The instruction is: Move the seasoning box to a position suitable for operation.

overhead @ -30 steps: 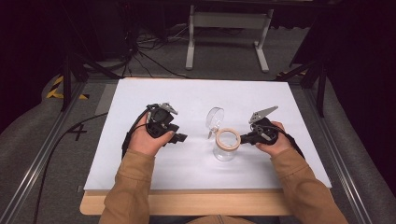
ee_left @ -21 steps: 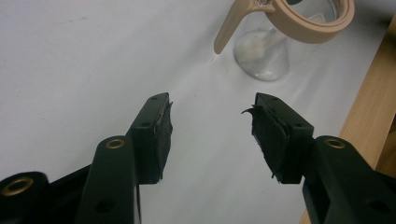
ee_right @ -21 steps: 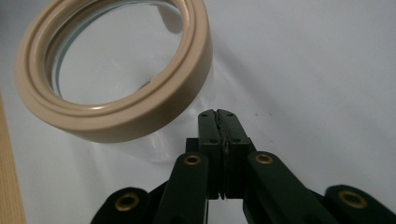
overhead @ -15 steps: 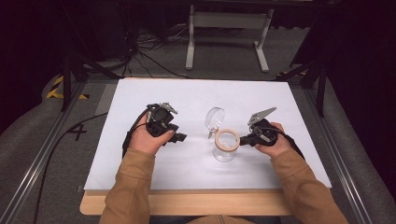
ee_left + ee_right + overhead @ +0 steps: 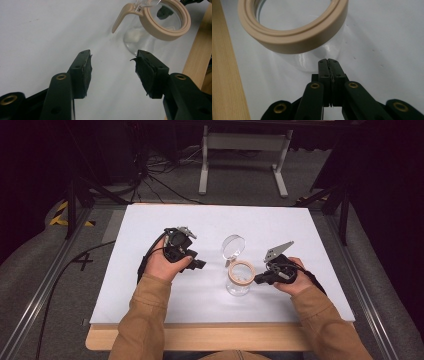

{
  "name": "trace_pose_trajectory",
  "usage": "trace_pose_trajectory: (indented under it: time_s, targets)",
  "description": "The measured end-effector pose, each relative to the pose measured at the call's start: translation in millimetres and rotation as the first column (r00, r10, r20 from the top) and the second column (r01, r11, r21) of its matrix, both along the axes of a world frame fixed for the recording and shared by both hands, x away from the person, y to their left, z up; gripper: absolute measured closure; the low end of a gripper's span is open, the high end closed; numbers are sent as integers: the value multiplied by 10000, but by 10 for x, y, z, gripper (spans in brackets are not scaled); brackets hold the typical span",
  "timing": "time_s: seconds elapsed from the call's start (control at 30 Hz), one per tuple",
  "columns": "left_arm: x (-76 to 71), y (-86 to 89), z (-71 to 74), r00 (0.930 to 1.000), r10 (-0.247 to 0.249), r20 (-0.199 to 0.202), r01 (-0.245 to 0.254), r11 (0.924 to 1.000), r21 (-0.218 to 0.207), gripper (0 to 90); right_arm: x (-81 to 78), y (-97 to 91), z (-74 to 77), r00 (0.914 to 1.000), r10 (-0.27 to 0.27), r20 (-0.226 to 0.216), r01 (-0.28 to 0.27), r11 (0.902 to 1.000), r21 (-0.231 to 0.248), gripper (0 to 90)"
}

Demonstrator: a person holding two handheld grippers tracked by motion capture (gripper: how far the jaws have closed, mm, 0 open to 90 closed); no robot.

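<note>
risking a tip-over: right gripper, jaws pinched empty, sits at jar's 3 o'clock rim, left gripper wide at 9.

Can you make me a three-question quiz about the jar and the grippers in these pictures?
1. Where is the glass jar?
A. Between the two grippers
B. On the floor
C. Left of both grippers

2. What colour is the ring around the jar's mouth?
A. Blue
B. Beige
C. Red

3. How does the right gripper stand?
A. Wide open
B. Shut on a spoon
C. Shut, holding nothing

Answers:
1 A: the high view shows the jar on the white table with the left gripper on one side and the right on the other.
2 B: the ring looks beige.
3 C: its jaws meet with nothing between them.
</note>
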State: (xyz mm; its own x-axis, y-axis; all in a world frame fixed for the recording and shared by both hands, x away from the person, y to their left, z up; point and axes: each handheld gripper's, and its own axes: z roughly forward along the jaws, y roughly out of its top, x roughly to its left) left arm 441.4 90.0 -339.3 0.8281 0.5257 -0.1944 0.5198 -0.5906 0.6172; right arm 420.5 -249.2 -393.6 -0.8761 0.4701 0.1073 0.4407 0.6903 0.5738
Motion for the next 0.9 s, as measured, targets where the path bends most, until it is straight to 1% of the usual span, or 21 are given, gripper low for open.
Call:
trace_pose_trajectory:
  time_s: [0.03,0.07,0.1,0.13,0.17,0.2,0.23,0.33,0.37,0.4,0.47,0.5,0.67,0.73,0.77,0.8,0.83,0.9]
  targets:
    - [9,-13,-8,10000,-19,62,19,9999,-99,470,-14,7,1,10000,77,-33,-77,10000,0,891]
    - [13,-20,-1,10000,-37,-1,37,10000,-31,471,-35,24,-1,9999,114,-64,-114,9999,-34,891]
    - [18,-29,-5,10000,-57,34,57,10000,-62,471,-50,37,-1,9998,175,-67,-176,9998,-64,891]
    - [24,-35,3,9999,-113,-9,113,9999,44,471,-64,50,0,9997,227,-85,-228,9997,-90,891]
    - [27,-41,3,9999,-102,-5,102,9999,33,471,-78,64,1,9993,346,-118,-347,9993,-103,891]
    - [34,-48,-5,9999,-131,53,131,9999,-75,471,-91,76,1,9991,387,-176,-388,9992,-78,891]
    - [38,-52,-2,9999,-157,14,157,9999,-14,471,-109,97,-2,9988,455,-205,-457,9989,-88,891]
    - [41,-65,-14,9999,-143,39,143,9999,-81,471,-145,149,-3,9968,742,-296,-745,9972,-93,891]
    - [43,-64,-5,9998,-196,-13,196,9998,66,471,-145,149,-3,9968,742,-296,-745,9972,-93,891]
    - [40,-65,-6,9998,-184,-62,184,9998,51,471,-158,171,-5,9960,835,-322,-838,9964,-84,891]
    - [40,-65,-5,9998,-177,-13,177,9998,62,471,-178,204,-8,9943,985,-412,-986,9951,8,892]
    - [38,-62,-11,9999,-139,27,139,9999,-64,471,-184,228,-21,9929,1101,-450,-1099,9939,77,892]
    - [39,-60,-12,9999,-153,22,153,9999,-66,470,-193,251,-31,9919,1179,-477,-1180,9930,10,891]
    - [41,-62,-17,9999,-135,17,135,9999,-80,470,-192,242,-27,9910,1224,-549,-1219,9925,114,889]
    - [43,-58,-8,9999,-163,-16,163,9999,39,470,-187,235,-25,9907,1248,-542,-1244,9922,106,884]
    - [43,-56,-7,9999,-157,-14,157,9999,23,470,-183,217,-18,9903,1238,-630,-1230,9923,170,880]
    - [43,-53,-7,9999,-126,63,126,9999,-49,471,-177,193,-3,9903,1198,-710,-1184,9927,234,884]
    - [43,-49,-3,9999,-116,78,117,9999,-73,480,-172,142,45,9926,1001,-691,-972,9943,434,888]
